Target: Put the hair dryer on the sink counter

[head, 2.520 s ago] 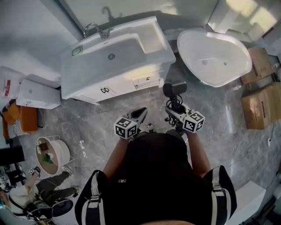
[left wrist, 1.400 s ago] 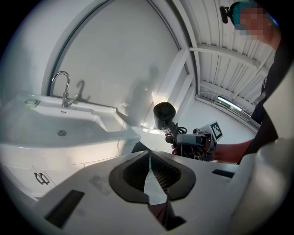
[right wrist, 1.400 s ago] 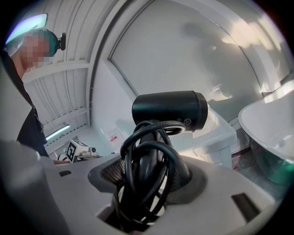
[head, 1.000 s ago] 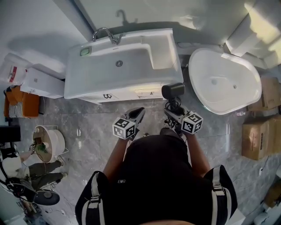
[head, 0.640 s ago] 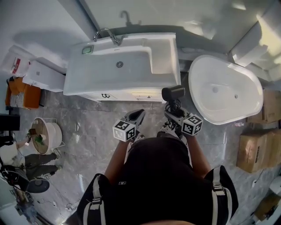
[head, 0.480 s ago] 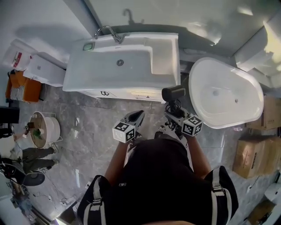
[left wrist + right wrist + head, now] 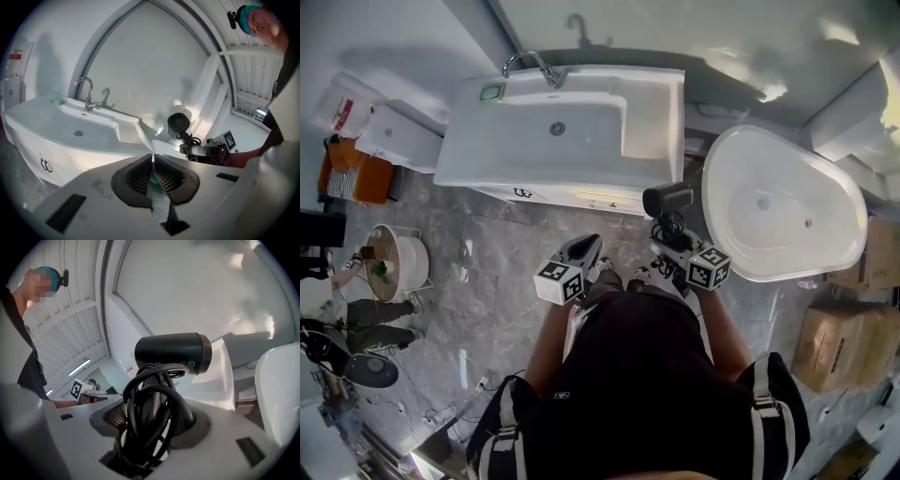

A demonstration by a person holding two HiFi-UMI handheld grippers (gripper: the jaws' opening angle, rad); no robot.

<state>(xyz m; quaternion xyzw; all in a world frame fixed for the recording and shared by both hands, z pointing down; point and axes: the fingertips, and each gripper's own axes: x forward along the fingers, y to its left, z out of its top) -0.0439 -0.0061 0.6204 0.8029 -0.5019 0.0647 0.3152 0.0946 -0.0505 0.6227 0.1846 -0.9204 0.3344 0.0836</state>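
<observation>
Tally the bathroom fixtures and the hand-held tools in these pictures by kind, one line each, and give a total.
Sink: 1
Faucet: 1
Bathtub: 1
Hair dryer: 1
Hand-held grippers: 2, the left hand-held gripper and the right hand-held gripper
Total: 6

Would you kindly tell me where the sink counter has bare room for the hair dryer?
The flat ledge right of the basin, toward the bathtub, is bare and widest. The back left rim is crowded: the faucet and a small green item sit there. The front rim is only a narrow strip.
</observation>
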